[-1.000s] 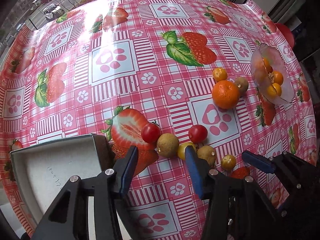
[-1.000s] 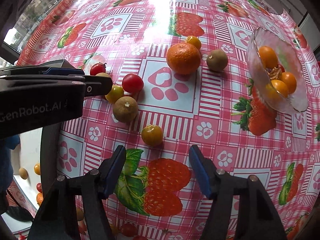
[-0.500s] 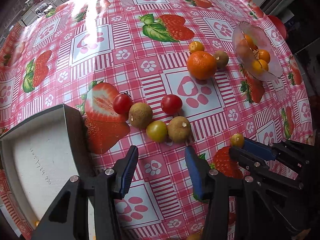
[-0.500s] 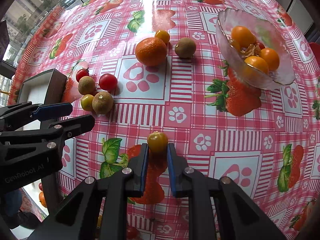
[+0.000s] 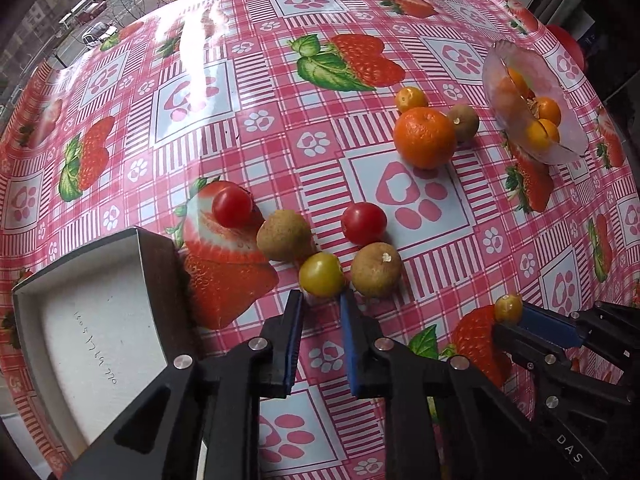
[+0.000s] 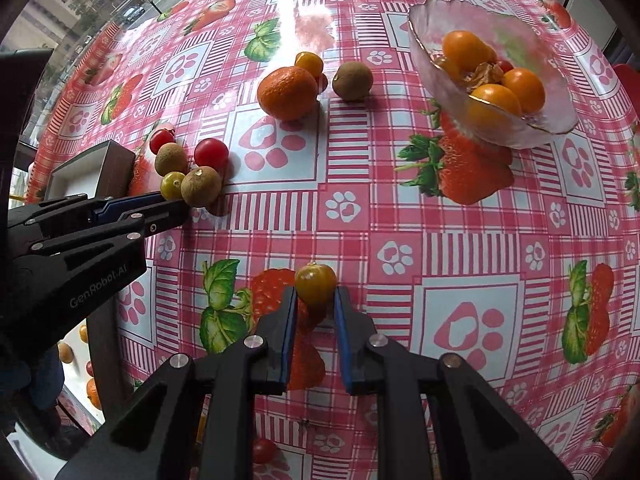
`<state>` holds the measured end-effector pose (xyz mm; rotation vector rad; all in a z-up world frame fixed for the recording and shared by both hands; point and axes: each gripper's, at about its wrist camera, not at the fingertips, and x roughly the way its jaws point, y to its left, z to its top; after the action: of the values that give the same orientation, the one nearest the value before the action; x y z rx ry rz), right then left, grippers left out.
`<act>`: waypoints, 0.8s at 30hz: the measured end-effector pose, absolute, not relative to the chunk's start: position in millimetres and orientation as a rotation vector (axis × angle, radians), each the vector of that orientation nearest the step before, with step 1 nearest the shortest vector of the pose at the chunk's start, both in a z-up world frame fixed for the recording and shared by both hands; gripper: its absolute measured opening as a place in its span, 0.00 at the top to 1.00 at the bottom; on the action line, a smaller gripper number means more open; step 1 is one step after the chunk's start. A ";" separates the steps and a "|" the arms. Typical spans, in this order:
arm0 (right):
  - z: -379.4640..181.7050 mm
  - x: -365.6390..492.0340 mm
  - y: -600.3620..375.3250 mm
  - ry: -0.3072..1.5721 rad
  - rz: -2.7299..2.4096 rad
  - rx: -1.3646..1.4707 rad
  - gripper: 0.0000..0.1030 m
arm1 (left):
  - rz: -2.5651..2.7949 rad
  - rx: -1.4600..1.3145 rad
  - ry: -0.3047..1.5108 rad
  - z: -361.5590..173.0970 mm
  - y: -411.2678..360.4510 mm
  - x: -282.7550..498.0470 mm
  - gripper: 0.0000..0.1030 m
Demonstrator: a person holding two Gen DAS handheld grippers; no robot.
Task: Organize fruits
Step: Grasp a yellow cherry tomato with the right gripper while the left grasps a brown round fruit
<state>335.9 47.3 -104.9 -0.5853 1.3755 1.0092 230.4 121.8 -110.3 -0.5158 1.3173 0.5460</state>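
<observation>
Strawberry tablecloth [image 6: 400, 208], golden berry [image 6: 315, 283] (amber) pinched between right gripper [image 6: 315, 300] jaws

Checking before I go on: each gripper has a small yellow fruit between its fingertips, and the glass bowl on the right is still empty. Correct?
Not quite: the glass bowl is not empty. The right wrist view shows several orange fruits in it. The rest holds: the left gripper and the right gripper each have a small yellow fruit between the fingertips.
</observation>
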 end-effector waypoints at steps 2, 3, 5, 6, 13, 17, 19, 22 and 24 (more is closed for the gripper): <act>-105.0 334.0 45.0 1.376 1.010 -0.586 0.81 | 0.576 -0.524 1.304 -110.3 124.8 231.1 0.81; -105.4 333.3 44.2 1.378 1.010 -0.586 0.81 | 0.585 -0.531 1.300 -110.3 126.4 233.7 0.80; -106.5 332.2 43.4 1.381 1.010 -0.585 0.81 | 0.598 -0.515 1.297 -109.6 125.2 239.6 0.80; -106.4 331.9 43.0 1.381 1.010 -0.583 0.81 | 0.603 -0.509 1.296 -109.9 125.0 242.5 0.80; -103.7 331.7 39.0 1.390 1.007 -0.563 0.81 | 0.568 -0.581 1.261 -104.6 130.6 233.8 1.00; -103.0 331.3 33.8 1.392 1.005 -0.553 0.81 | 0.538 -0.614 1.252 -102.5 134.1 224.2 1.00; -103.5 332.7 32.3 1.395 1.001 -0.548 0.81 | 0.545 -0.614 1.259 -101.9 135.1 222.6 1.00; -104.8 333.4 30.1 1.402 0.995 -0.544 0.81 | 0.537 -0.616 1.240 -94.7 134.7 216.7 1.00; -104.2 333.0 27.8 1.404 0.995 -0.541 0.81 | 0.509 -0.628 1.232 -91.2 130.7 207.7 1.00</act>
<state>333.0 27.8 -104.2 -0.5406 1.4038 0.9953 207.7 130.7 -91.2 -0.6282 1.2320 0.5094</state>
